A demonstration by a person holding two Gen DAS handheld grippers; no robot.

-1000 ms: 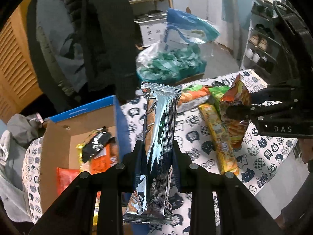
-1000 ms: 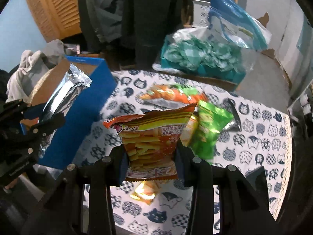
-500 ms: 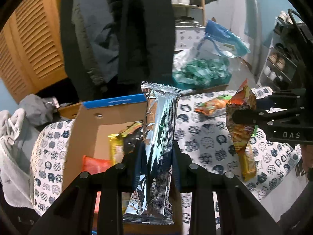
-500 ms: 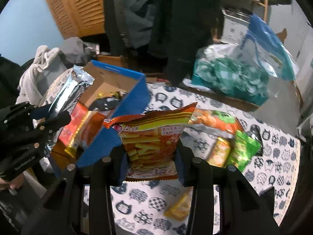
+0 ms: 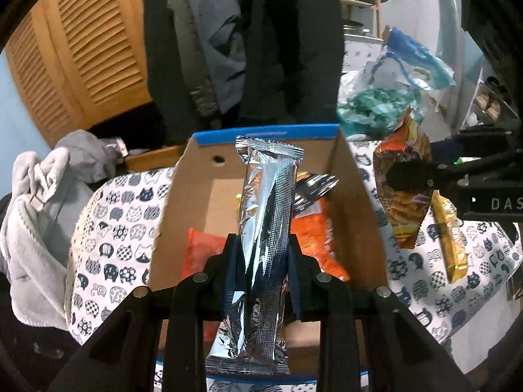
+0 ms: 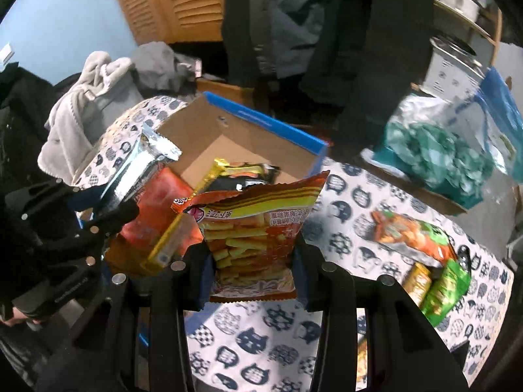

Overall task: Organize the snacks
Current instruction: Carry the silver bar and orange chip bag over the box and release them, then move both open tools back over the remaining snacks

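Observation:
My left gripper (image 5: 261, 254) is shut on a long silver foil snack pack (image 5: 266, 225), held upright over the open cardboard box (image 5: 202, 176) with a blue rim. Inside the box lie orange packets (image 5: 313, 235) and a dark one. My right gripper (image 6: 253, 258) is shut on an orange bag of fry-shaped snacks (image 6: 258, 225), hanging over the box's right edge (image 6: 318, 156). In the left wrist view the right gripper (image 5: 408, 179) and its orange bag (image 5: 403, 176) show at the right. In the right wrist view the left gripper (image 6: 108, 209) with the silver pack (image 6: 137, 170) shows at the left.
The table has a cat-print cloth (image 6: 346, 202). More snack packets lie on it: an orange-green bag (image 6: 412, 235), a green one (image 6: 447, 287), a yellow one (image 5: 451, 238). A clear bag of teal candies (image 6: 434, 156) stands behind. Grey towels (image 5: 39, 196) lie left; dark coats hang at the back.
Both grippers have swung left with their packs, from above the snack pile to the box. The silver pack now hangs over the box's inside, the orange bag at its right wall.

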